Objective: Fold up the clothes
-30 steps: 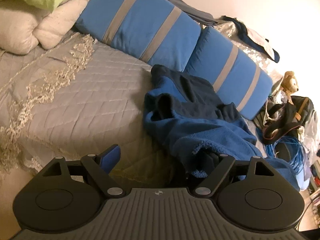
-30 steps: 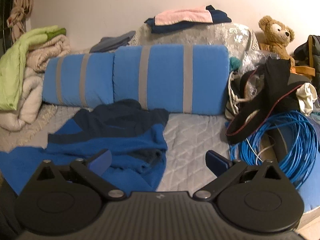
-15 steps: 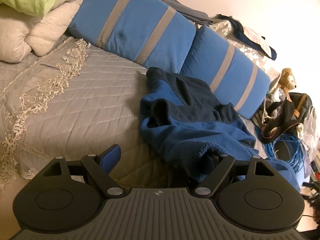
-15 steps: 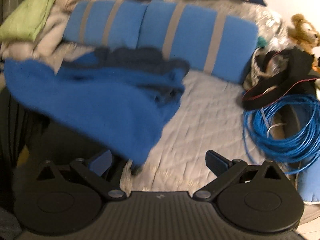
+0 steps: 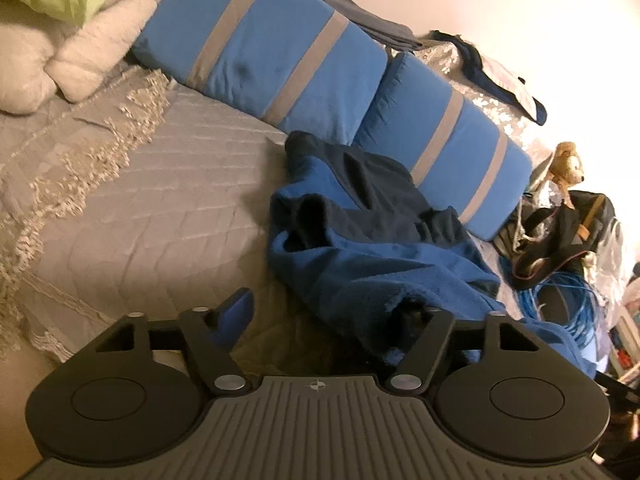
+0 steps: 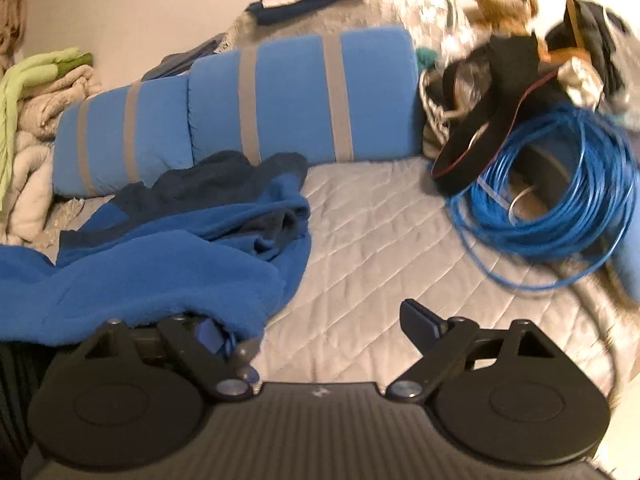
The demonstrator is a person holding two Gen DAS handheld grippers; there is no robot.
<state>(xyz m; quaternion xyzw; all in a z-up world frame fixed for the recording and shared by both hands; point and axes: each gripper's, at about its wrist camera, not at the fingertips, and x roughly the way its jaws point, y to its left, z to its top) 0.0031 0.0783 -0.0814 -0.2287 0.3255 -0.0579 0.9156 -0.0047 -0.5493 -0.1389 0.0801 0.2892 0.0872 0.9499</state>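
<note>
A blue fleece garment with dark navy parts (image 5: 360, 248) lies crumpled on the grey quilted bed (image 5: 152, 208), in front of the striped blue cushions. My left gripper (image 5: 320, 316) is open; its right finger is hidden under the near edge of the fleece, its left finger (image 5: 236, 312) is bare over the quilt. In the right wrist view the same garment (image 6: 160, 248) spreads at the left. My right gripper (image 6: 316, 324) is open; fleece drapes over its left finger (image 6: 210, 332), its right finger (image 6: 420, 316) is over bare quilt.
Two blue cushions with grey stripes (image 5: 280, 60) line the back. Folded blankets (image 5: 52, 40) are stacked at the left. A coil of blue cable (image 6: 560, 200), dark bags (image 6: 500, 100) and a teddy bear (image 6: 500, 0) crowd the right side.
The right gripper swung from a raised, tilted view back down level near the quilt, and fleece now lies over its left finger. The left gripper drifted slightly; the fleece still covers its right finger.
</note>
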